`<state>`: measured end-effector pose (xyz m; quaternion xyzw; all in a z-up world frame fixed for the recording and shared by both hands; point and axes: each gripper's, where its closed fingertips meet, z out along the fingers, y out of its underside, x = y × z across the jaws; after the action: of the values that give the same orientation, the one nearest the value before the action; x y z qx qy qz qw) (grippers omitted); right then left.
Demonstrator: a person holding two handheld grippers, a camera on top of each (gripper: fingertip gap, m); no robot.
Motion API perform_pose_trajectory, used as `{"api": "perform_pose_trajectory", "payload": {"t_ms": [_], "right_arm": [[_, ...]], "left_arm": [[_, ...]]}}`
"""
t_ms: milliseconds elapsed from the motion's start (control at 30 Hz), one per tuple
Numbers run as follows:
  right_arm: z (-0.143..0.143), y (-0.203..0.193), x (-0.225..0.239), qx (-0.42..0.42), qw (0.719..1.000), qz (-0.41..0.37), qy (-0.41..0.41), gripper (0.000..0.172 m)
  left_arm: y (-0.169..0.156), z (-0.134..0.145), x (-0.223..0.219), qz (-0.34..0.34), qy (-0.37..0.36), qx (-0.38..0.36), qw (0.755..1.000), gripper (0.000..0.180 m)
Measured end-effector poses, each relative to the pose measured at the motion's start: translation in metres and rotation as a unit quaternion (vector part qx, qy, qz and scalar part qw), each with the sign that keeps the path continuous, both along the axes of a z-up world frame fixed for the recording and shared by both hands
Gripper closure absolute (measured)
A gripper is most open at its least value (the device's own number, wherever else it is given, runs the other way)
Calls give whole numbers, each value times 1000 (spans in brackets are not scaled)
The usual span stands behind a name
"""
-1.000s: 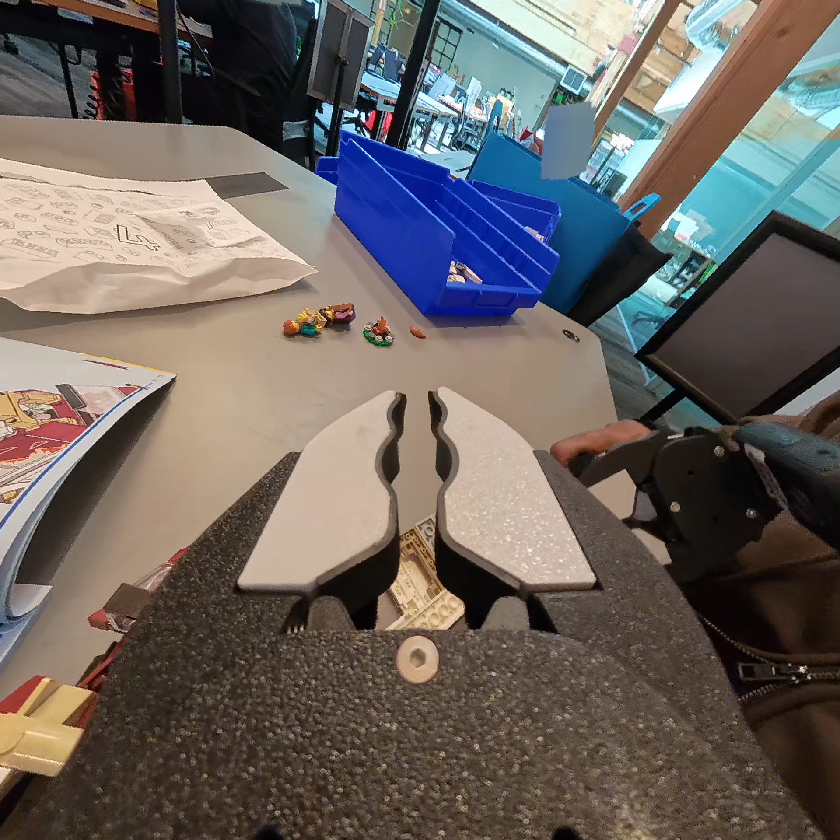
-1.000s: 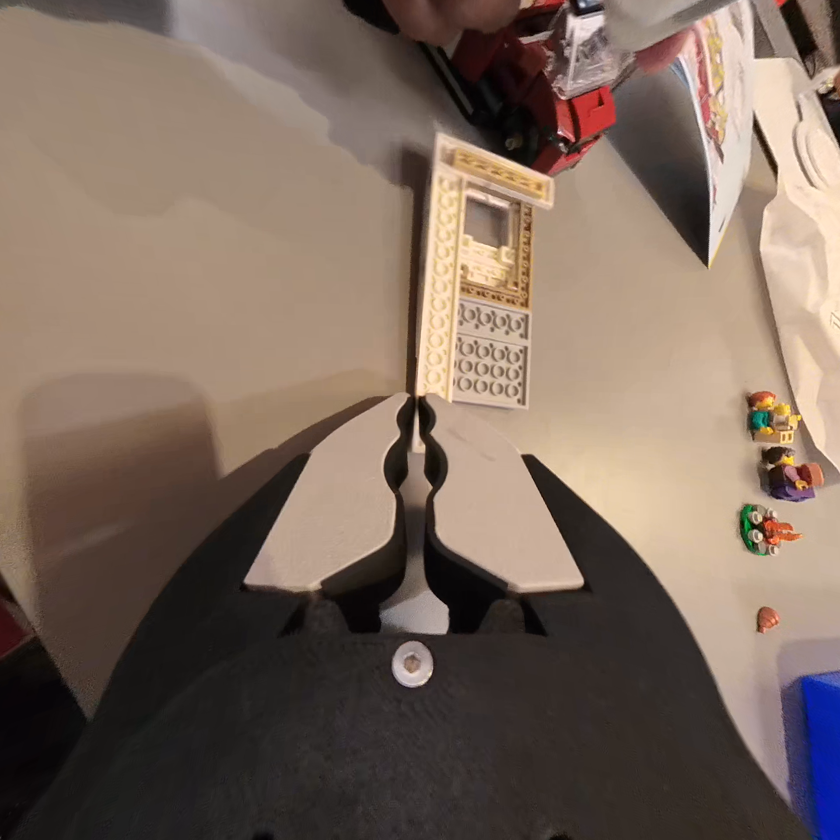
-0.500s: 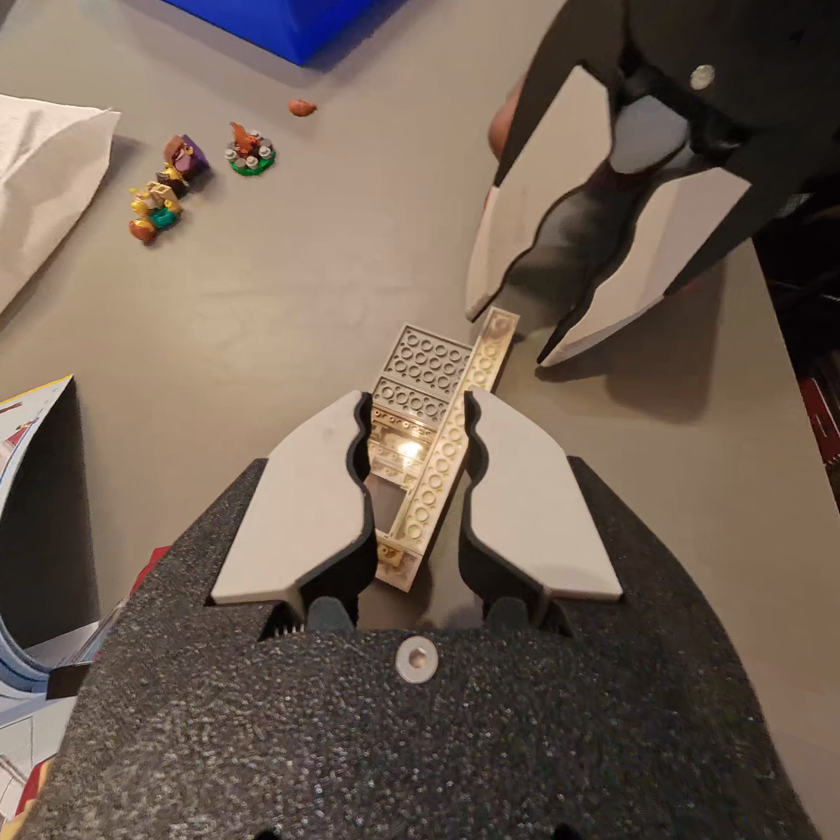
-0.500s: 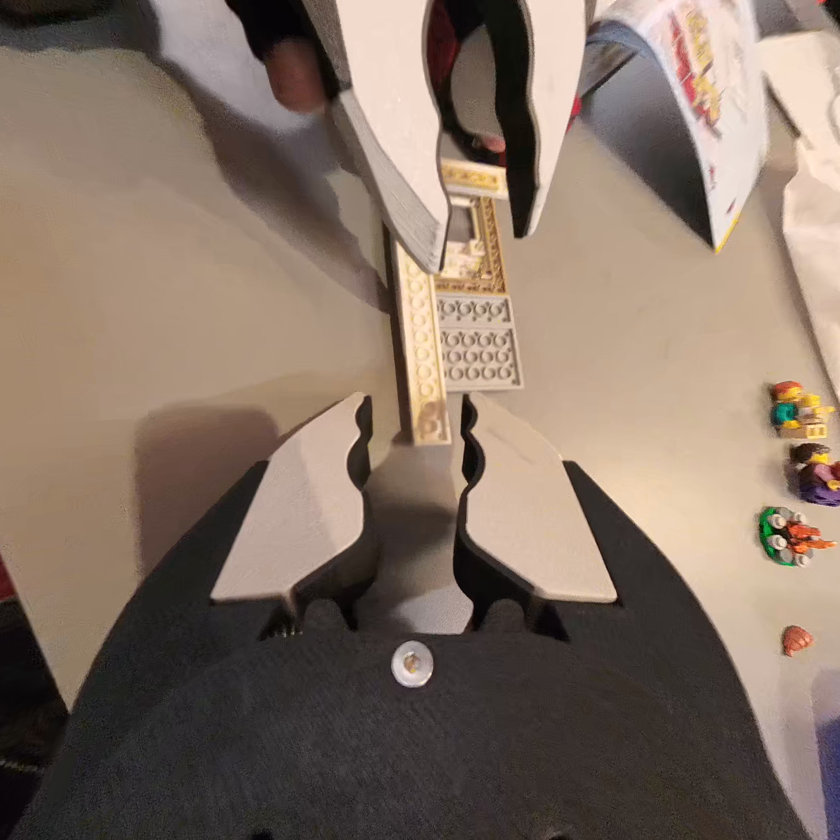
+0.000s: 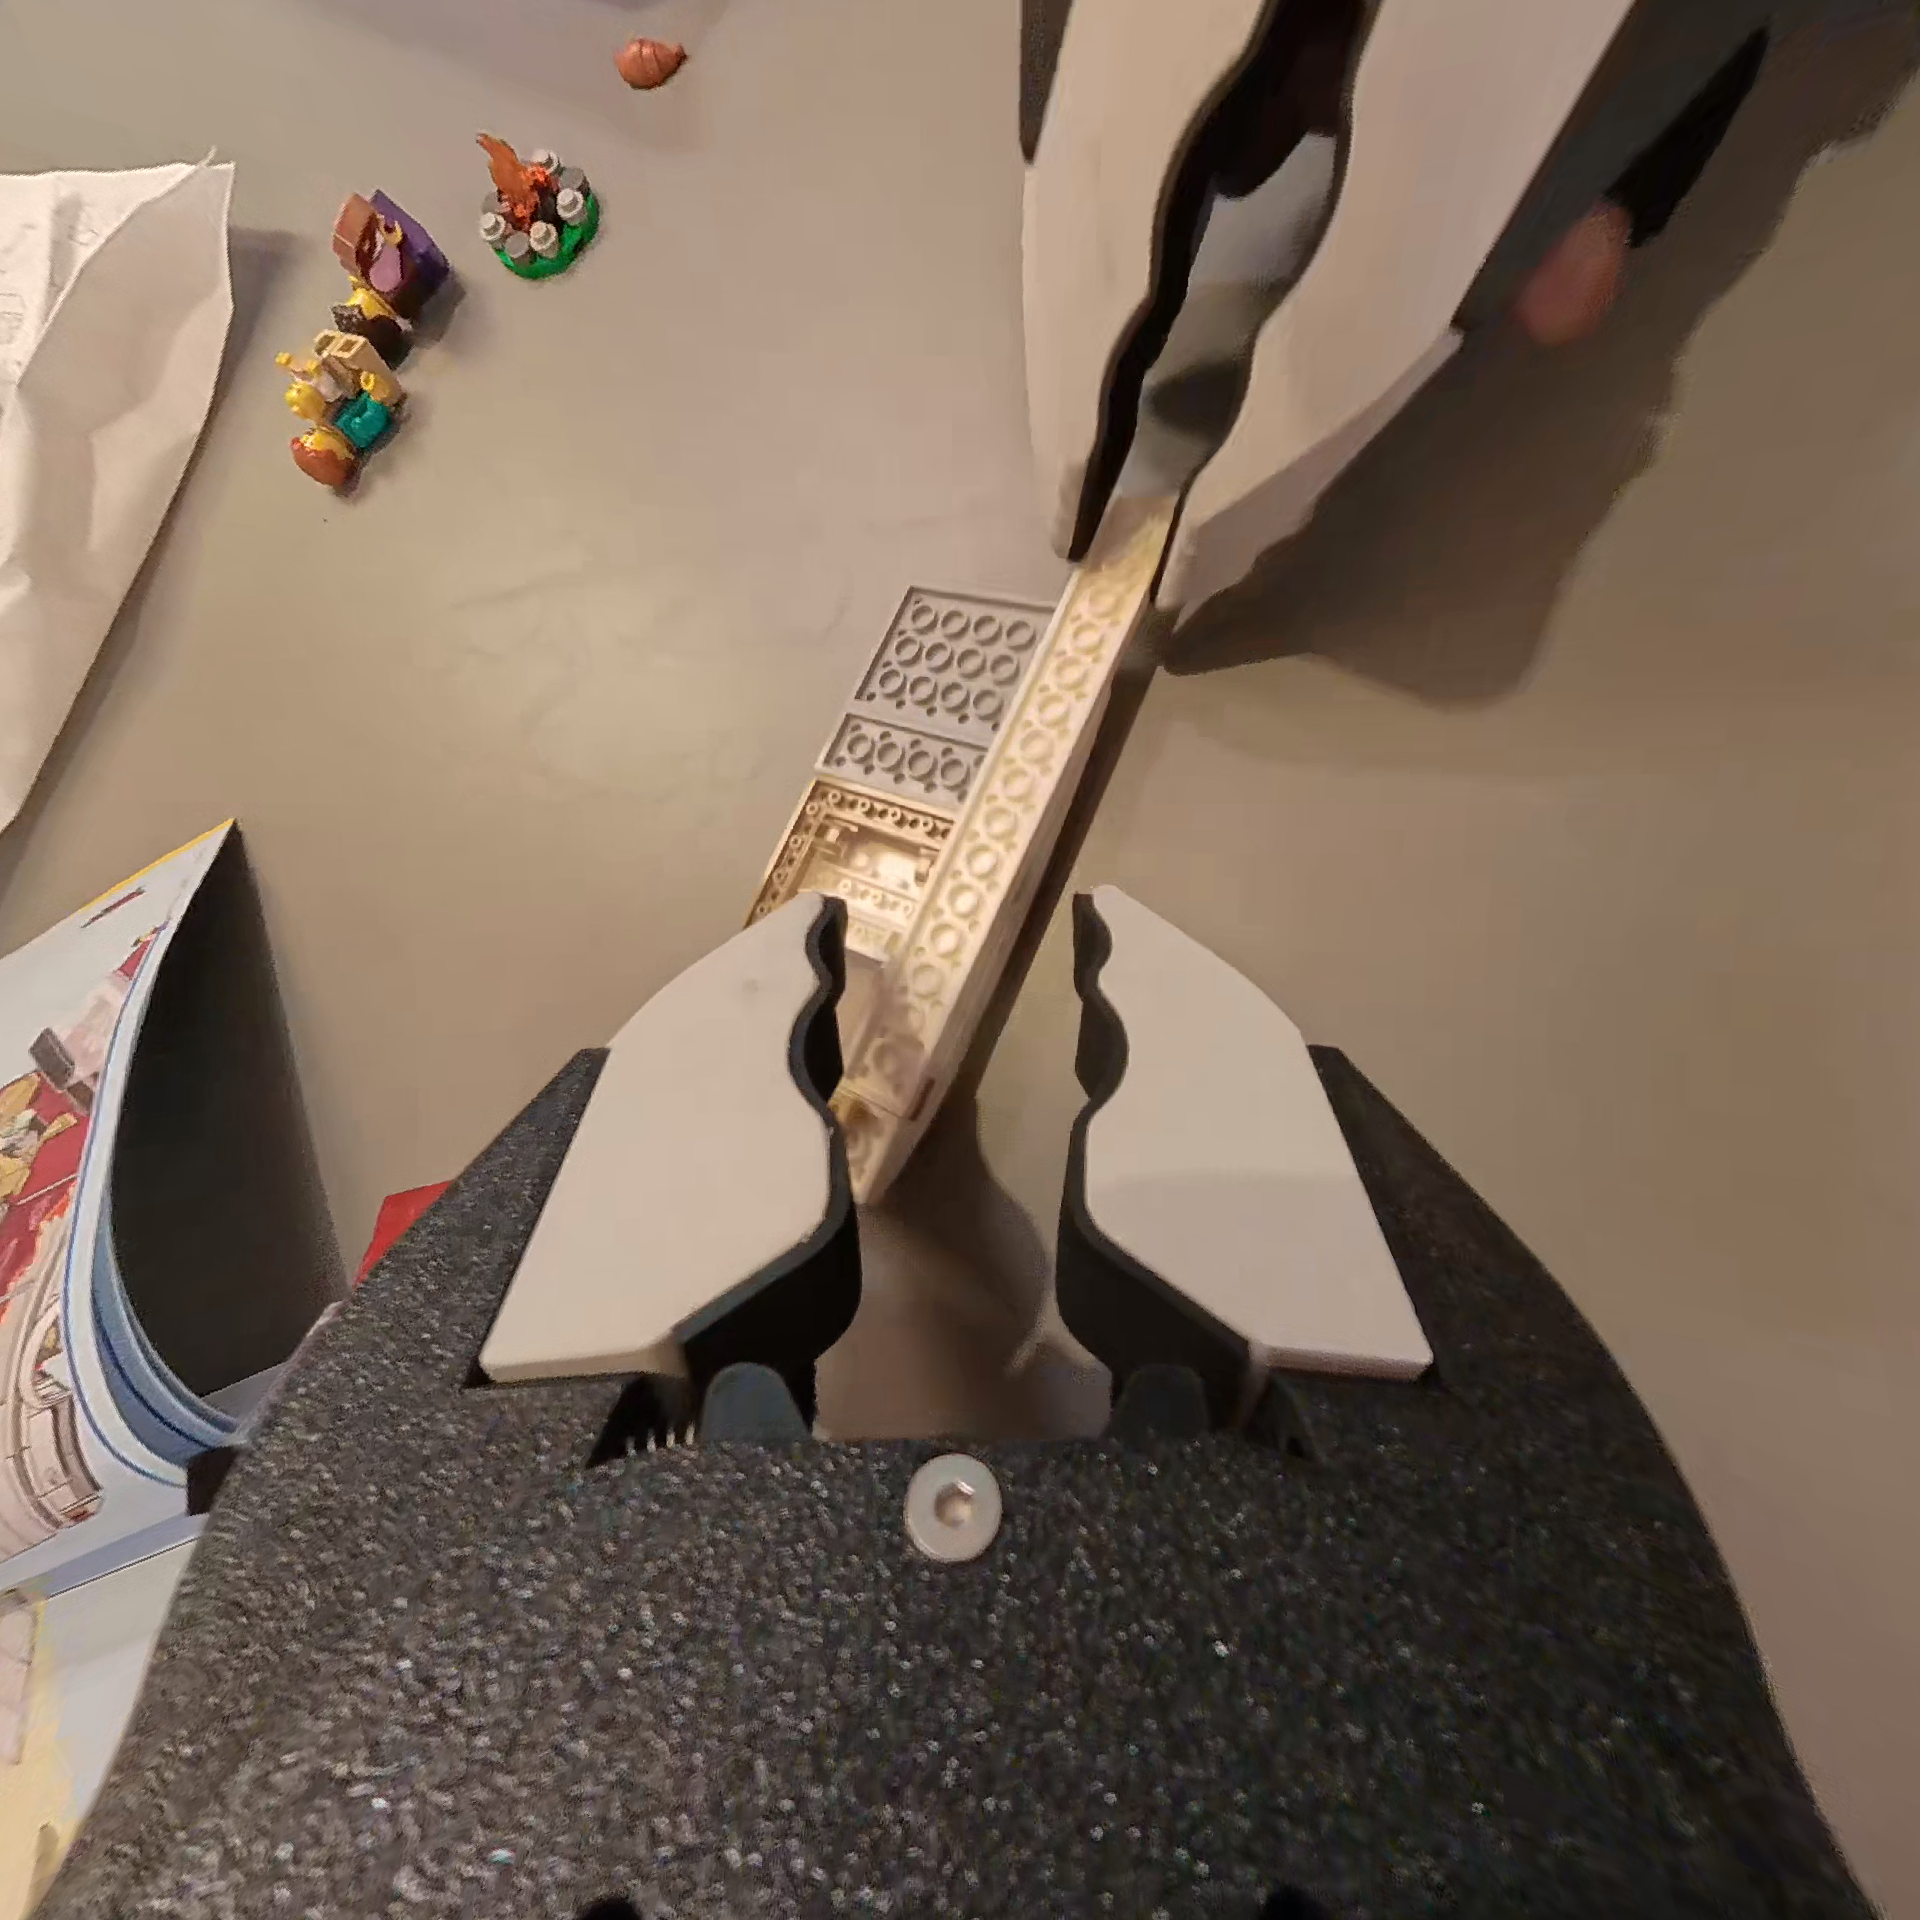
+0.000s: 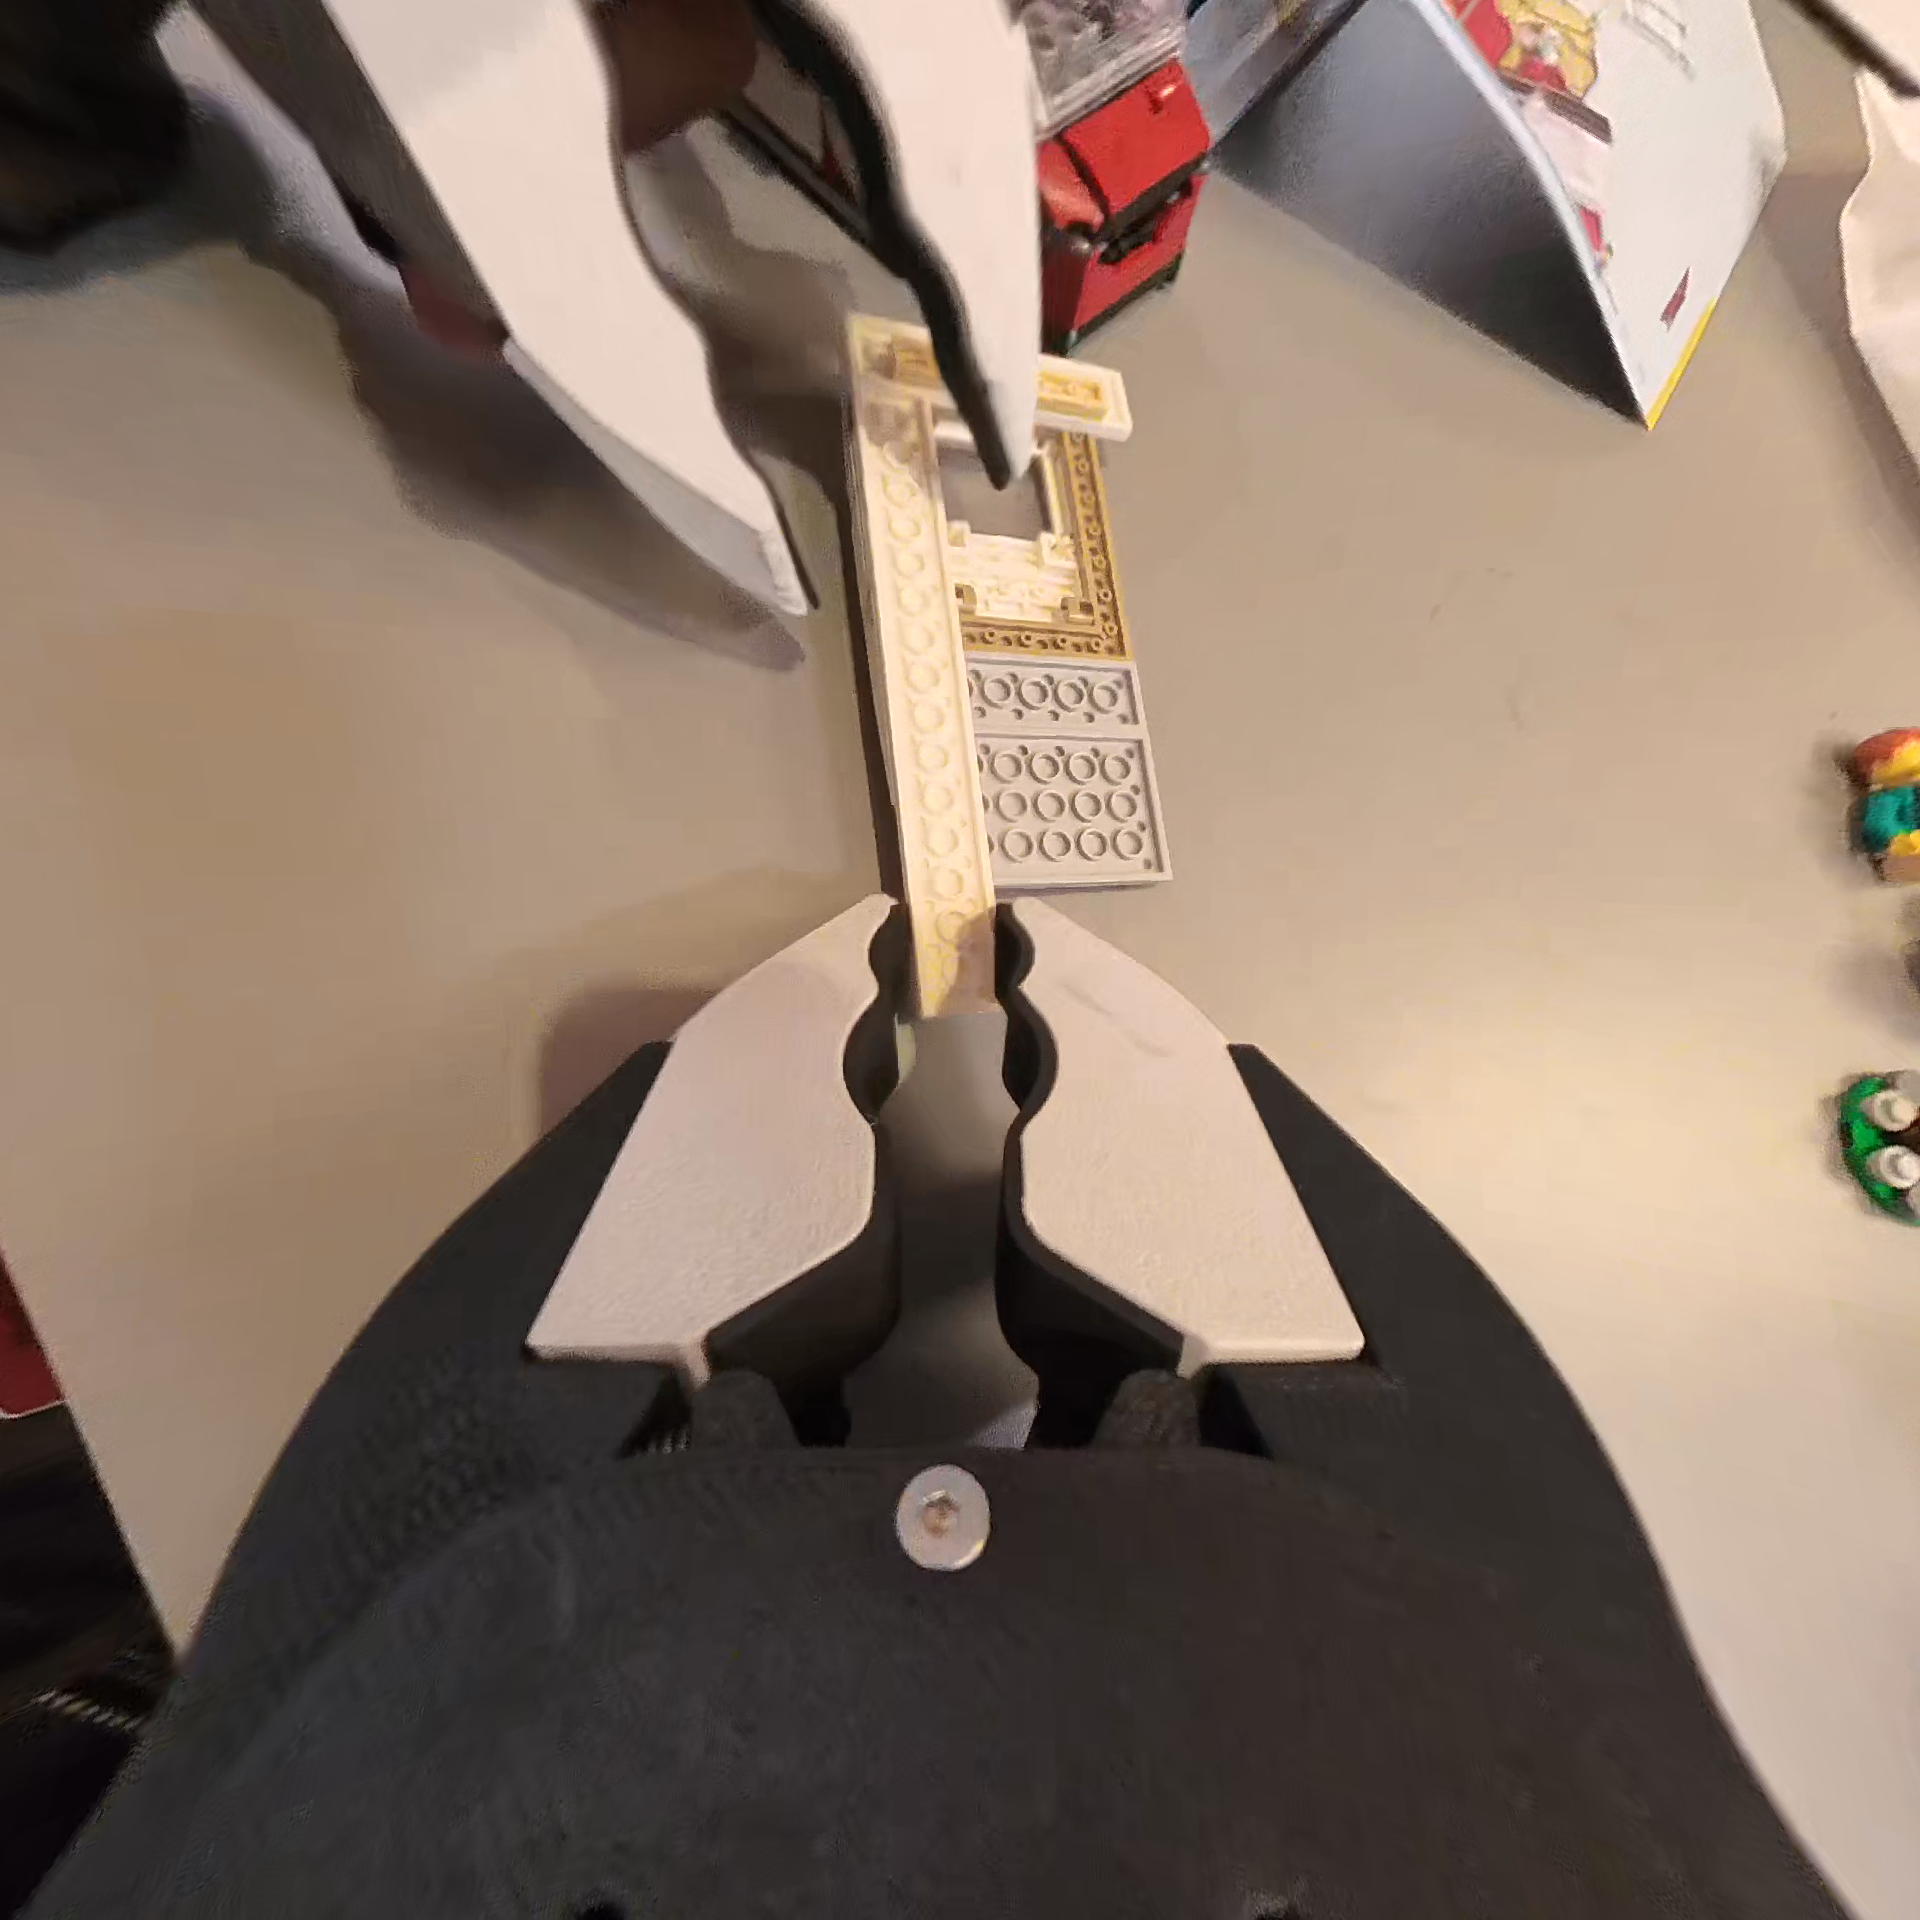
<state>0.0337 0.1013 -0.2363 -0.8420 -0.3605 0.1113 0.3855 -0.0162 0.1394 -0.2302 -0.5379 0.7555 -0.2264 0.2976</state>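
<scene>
A flat brick assembly lies on the grey table: a long cream strip with grey plates and a tan window frame along its side. My left gripper is open around its near end; the left finger is against it and the right finger stands clear. My right gripper is shut on the other end of the cream strip, and it also shows in the left wrist view. The left gripper shows open at the top of the right wrist view.
Two minifigures, a green campfire piece and a small brown piece lie at the far left. An instruction booklet and a white paper bag sit left. A red brick build stands beyond the assembly. Left tips to right tips: about 7 centimetres. Both grippers' tips are roughly 20 centimetres from the green campfire piece.
My left gripper tipped down over the assembly and opened around its end. My right gripper opened, moved onto the cream strip's end and closed on it.
</scene>
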Motion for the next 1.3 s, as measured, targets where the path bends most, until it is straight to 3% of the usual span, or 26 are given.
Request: {"api": "perform_pose_trajectory", "payload": {"t_ms": [333, 400, 500, 567, 600, 733, 833, 900, 933, 1033, 1133, 1300], "right_arm": [[21, 2, 0, -56, 984, -34, 167, 157], [26, 0, -3, -64, 978, -29, 198, 157], [33, 2, -1, -31, 979, -19, 203, 157], [37, 5, 4, 20, 986, -11, 163, 154], [39, 6, 7, 51, 990, -2, 131, 145], [40, 11, 16, 160, 985, 46, -44, 133], [35, 17, 19, 197, 965, 83, -149, 133], [35, 17, 16, 207, 958, 105, -170, 149], [36, 17, 13, 207, 958, 112, -162, 163], [34, 22, 14, 163, 977, 81, -111, 165], [32, 30, 25, 117, 992, 23, -49, 165], [35, 41, 41, 53, 991, -76, 94, 166]], "left_arm": [[15, -10, 5, 18, 5, 77, 997, 137], [19, -11, 6, 20, 5, 104, 994, 152], [17, -8, 7, 8, 2, 117, 993, 158], [14, -3, 9, 5, -12, 106, 994, 162], [12, 0, 9, 1, -18, 98, 995, 163], [7, 1, 8, -12, -17, 93, 995, 165], [4, 2, 8, -23, -17, 94, 995, 165], [3, 3, 8, -23, -19, 95, 995, 165], [5, 3, 8, -19, -19, 94, 995, 165], [14, 9, 10, 9, -39, 99, 994, 161], [24, 24, 15, 44, -81, 102, 990, 138], [37, 43, 23, 94, -141, 125, 977, 127]]}}
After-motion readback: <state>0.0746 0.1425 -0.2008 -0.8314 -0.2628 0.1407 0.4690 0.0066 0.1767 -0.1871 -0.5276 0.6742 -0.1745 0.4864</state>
